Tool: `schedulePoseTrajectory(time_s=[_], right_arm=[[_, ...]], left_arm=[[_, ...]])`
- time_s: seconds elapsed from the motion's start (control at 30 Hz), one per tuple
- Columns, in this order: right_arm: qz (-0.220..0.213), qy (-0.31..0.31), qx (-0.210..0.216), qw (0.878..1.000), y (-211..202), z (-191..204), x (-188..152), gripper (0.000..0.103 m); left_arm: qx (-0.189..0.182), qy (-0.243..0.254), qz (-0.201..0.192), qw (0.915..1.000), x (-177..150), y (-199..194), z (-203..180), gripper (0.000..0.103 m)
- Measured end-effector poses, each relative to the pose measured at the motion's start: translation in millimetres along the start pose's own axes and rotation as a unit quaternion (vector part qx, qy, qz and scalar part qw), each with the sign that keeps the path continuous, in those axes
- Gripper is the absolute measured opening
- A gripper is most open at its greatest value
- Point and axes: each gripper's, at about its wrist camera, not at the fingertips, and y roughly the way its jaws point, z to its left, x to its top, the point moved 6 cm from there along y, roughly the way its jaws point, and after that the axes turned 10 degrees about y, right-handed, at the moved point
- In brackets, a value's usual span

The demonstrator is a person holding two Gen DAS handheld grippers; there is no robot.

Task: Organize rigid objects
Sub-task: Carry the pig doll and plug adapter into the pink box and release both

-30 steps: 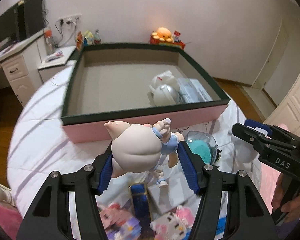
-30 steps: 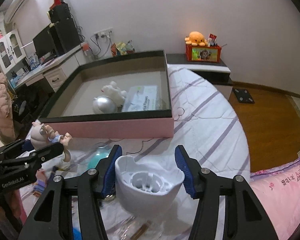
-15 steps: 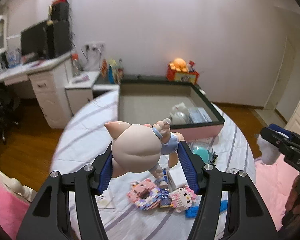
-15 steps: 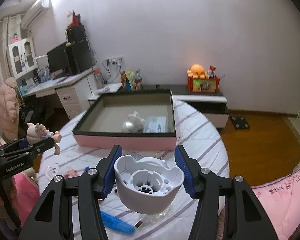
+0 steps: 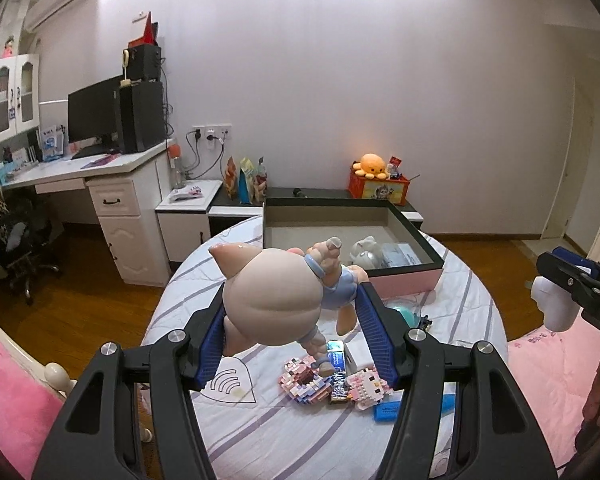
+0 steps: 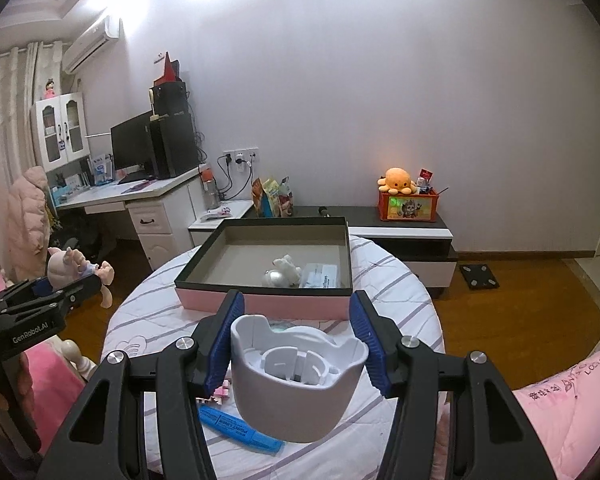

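Observation:
My left gripper is shut on a pink pig figurine in blue clothes, held high above the round bed. The same figurine shows at the left of the right wrist view. My right gripper is shut on a white hollow plastic shell, also seen as the white shell at the right edge of the left wrist view. Far ahead on the bed lies the pink box with dark rim, holding a silver ball, a white plush and a packet.
On the striped sheet below lie pink block figures, a blue marker, a teal dome and a small white box. A desk with monitor stands left; a low cabinet with an orange toy box stands behind.
Both grippers have pulled back and risen, keeping their grips. The box has shrunk from close up to far ahead, and the room and loose toys on the sheet have come into view.

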Motion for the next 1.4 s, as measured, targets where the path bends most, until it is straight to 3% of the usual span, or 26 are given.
schedulePoseTrajectory(time_s=[0.4, 0.6, 0.8, 1.1, 1.4], right_arm=[[0.005, -0.003, 0.005, 1.000, 6.4, 0.5, -3.3, 0.056], [0.008, -0.006, 0.006, 1.000, 20.6, 1.3, 2.7, 0.056], [0.031, -0.005, 0.009, 0.999, 65.4, -0.3, 17.2, 0.056], [0.065, -0.013, 0.016, 0.998, 165.6, -6.0, 50.7, 0.056], [0.122, -0.034, 0.011, 0.992, 257.0, -9.2, 51.0, 0.056]], left_arm=[[0.002, 0.002, 0.004, 1.0000, 1.5, 7.9, -2.8, 0.062], [0.003, 0.005, 0.013, 0.9999, 9.7, 31.3, -1.6, 0.062], [-0.004, 0.009, 0.032, 0.9994, 26.0, 79.1, 0.8, 0.062], [-0.030, 0.025, 0.076, 0.9963, 54.4, 174.1, 3.5, 0.062], [-0.054, 0.056, 0.140, 0.9870, 49.2, 257.2, -7.2, 0.062]])
